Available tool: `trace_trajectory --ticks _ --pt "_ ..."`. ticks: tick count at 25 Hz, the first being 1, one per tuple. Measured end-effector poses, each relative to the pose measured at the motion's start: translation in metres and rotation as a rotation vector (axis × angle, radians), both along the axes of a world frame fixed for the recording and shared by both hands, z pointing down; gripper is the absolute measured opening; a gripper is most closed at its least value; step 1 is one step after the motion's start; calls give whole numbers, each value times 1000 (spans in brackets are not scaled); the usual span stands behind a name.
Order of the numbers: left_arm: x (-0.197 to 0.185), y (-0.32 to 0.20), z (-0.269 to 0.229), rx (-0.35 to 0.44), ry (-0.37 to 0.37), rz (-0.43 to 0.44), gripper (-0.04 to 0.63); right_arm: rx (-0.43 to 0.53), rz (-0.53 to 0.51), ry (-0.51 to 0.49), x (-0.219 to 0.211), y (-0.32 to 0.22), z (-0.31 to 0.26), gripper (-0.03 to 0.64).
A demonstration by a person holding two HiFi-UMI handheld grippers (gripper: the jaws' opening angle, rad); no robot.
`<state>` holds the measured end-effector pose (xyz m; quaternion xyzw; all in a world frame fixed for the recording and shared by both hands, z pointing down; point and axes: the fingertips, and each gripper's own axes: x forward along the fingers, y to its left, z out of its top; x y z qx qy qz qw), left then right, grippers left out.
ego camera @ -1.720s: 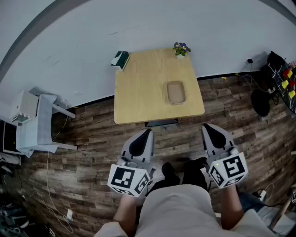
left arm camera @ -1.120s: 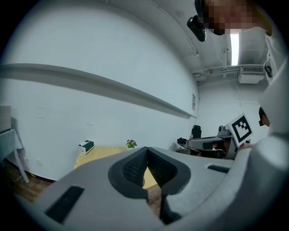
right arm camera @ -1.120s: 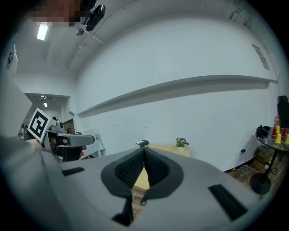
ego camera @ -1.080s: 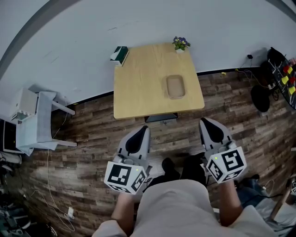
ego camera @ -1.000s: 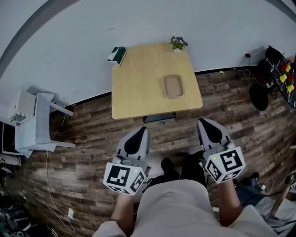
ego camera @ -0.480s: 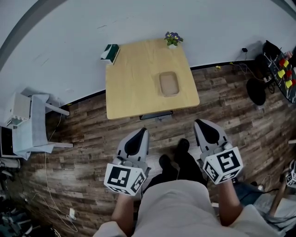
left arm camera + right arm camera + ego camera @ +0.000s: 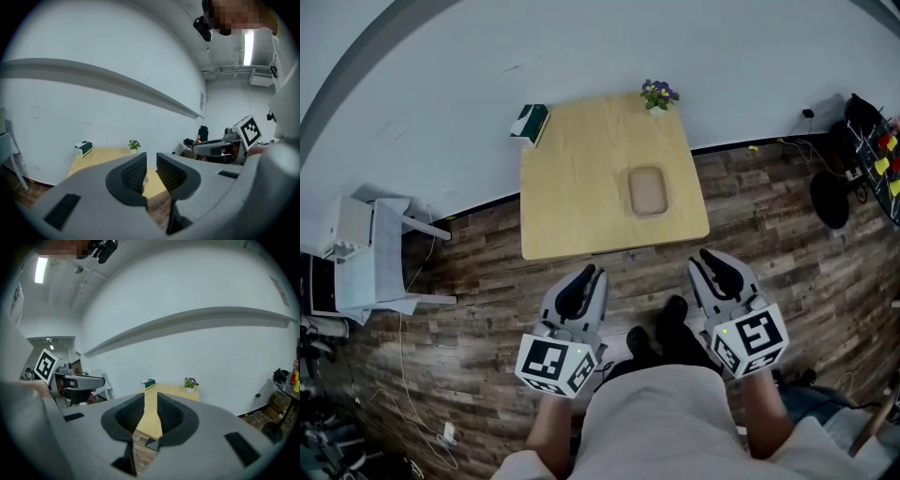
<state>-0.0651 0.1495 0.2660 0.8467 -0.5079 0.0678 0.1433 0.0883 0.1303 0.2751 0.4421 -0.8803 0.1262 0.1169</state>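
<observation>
Left gripper [image 7: 585, 278]: held over wood floor [image 7: 478, 281], just short of near edge of light wooden table [image 7: 572, 206]; jaws parted by narrow slit, nothing between.
Right gripper [image 7: 713, 260]: level with left, also over floor, near table's right front corner; jaws likewise narrowly apart, empty.
Shallow tan tray [image 7: 647, 190]: flat on table, right of centre, well apart from both grippers.
Potted plant [image 7: 657, 94]: far right corner of table, against wall.
Green-and-white tissue box [image 7: 529, 123]: far left corner.
White chair [image 7: 380, 262]: off to left, by wall.
</observation>
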Motion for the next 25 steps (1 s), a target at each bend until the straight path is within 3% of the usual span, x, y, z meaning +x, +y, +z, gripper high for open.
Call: trace_trajectory --ticks 12,25 --pt "39 -48 -9 31 -117 -3 115 26 -66 -10 25 -55 -5 144" --pt "66 -63 20 -34 -126 -45 117 -14 -187 97 30 -81 37 144"
